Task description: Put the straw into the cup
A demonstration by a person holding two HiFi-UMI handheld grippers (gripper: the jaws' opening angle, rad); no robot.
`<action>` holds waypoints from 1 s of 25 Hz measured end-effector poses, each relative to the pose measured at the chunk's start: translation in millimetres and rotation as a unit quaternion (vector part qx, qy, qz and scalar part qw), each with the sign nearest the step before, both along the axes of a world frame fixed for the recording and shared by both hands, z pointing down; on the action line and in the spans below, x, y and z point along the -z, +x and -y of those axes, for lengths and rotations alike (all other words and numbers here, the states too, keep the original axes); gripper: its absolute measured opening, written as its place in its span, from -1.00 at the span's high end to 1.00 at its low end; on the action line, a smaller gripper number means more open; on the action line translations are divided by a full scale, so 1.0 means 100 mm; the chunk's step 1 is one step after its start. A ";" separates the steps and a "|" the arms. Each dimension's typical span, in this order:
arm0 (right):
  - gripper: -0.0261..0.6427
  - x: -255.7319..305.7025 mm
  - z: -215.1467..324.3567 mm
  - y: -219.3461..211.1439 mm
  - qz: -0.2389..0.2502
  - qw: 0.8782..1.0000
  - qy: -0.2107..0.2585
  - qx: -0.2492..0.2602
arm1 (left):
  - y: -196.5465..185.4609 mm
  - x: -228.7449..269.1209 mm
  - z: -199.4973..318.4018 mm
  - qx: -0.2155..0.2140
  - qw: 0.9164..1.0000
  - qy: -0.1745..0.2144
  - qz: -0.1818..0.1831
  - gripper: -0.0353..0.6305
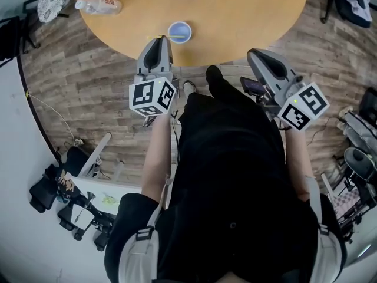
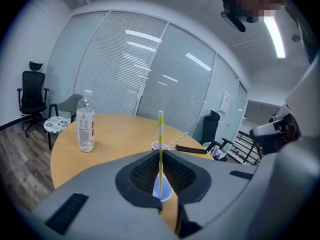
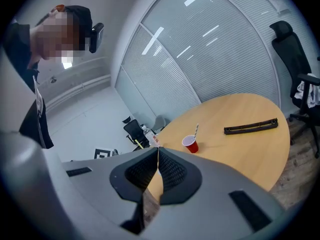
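My left claw is clenched on the striped straw, which stands upright at the near rim of the table, in line with the blue cup just inside that edge. My right claw is pinched together, empty, by the rim. There is bare tabletop beyond the cup.

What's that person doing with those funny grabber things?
A person holds a gripper in each hand at a round table. The left gripper is shut on a yellow-striped straw, upright over a pale blue cup near the table edge. The right gripper is shut and empty, short of the table.
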State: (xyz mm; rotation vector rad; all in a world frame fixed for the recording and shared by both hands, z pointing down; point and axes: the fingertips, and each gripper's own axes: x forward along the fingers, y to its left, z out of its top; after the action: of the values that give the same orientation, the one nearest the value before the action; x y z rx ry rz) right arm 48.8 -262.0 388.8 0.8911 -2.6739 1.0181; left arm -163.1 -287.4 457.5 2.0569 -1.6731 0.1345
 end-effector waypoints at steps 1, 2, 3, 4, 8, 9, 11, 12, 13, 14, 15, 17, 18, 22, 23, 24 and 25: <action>0.87 -0.01 0.00 0.01 -0.002 1.000 -0.001 0.001 | 0.01 -0.05 0.00 0.001 1.000 -0.003 0.001 0.80; 0.87 -0.02 -0.01 0.01 -0.004 1.000 -0.001 0.002 | 0.01 -0.09 0.00 0.003 1.000 -0.007 0.000 0.80; 0.87 -0.03 -0.02 0.02 -0.006 1.000 -0.003 0.002 | 0.01 -0.14 -0.01 0.006 1.000 -0.010 -0.002 0.80; 0.87 -0.04 -0.03 0.02 -0.007 1.000 -0.004 0.002 | 0.00 -0.18 -0.02 0.010 1.000 -0.014 -0.004 0.80; 0.87 -0.06 -0.04 0.06 -0.010 1.000 -0.008 0.002 | -0.02 -0.28 -0.02 0.021 1.000 -0.021 -0.006 0.80; 0.87 -0.06 -0.04 0.07 -0.011 1.000 -0.008 0.002 | -0.02 -0.29 -0.02 0.022 1.000 -0.021 -0.007 0.80; 0.87 -0.07 -0.04 0.08 -0.012 1.000 -0.008 0.002 | -0.01 -0.31 -0.01 0.023 0.999 -0.022 -0.008 0.80; 0.87 -0.07 -0.04 0.08 -0.012 1.000 -0.008 0.002 | -0.02 -0.32 0.00 0.023 0.999 -0.023 -0.008 0.80; 0.87 -0.06 -0.04 0.07 -0.012 1.000 -0.008 0.004 | -0.02 -0.32 0.00 0.024 0.999 -0.025 -0.010 0.80; 0.87 -0.06 -0.04 0.07 -0.012 1.000 -0.008 0.006 | -0.03 -0.33 0.01 0.025 0.999 -0.026 -0.012 0.80; 0.87 -0.06 -0.03 0.06 -0.013 1.000 -0.008 0.007 | -0.03 -0.34 0.02 0.026 0.999 -0.027 -0.015 0.80; 0.87 -0.06 -0.01 0.05 -0.013 1.000 -0.009 0.007 | -0.03 -0.38 0.04 0.026 0.999 -0.030 -0.015 0.80; 0.87 -0.07 -0.01 0.05 -0.013 1.000 -0.009 0.007 | -0.02 -0.40 0.05 0.025 0.999 -0.032 -0.014 0.80; 0.87 -0.09 -0.02 0.05 -0.013 1.000 -0.013 0.007 | 0.00 -0.46 0.06 0.023 0.999 -0.043 -0.010 0.80; 0.87 -0.09 -0.03 0.05 -0.013 1.000 -0.013 0.008 | 0.01 -0.48 0.06 0.022 0.999 -0.046 -0.009 0.80; 0.87 -0.10 -0.04 0.05 -0.013 1.000 -0.014 0.008 | 0.03 -0.48 0.07 0.019 0.999 -0.048 -0.007 0.80; 0.87 -0.10 -0.04 0.05 -0.013 1.000 -0.014 0.008 | 0.04 -0.49 0.08 0.017 0.999 -0.049 -0.004 0.80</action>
State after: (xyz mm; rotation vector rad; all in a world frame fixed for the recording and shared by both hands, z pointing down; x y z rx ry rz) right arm 54.2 -257.9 399.0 0.8690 -2.6352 1.0300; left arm -159.4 -295.0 506.4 1.9544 -1.6618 0.1936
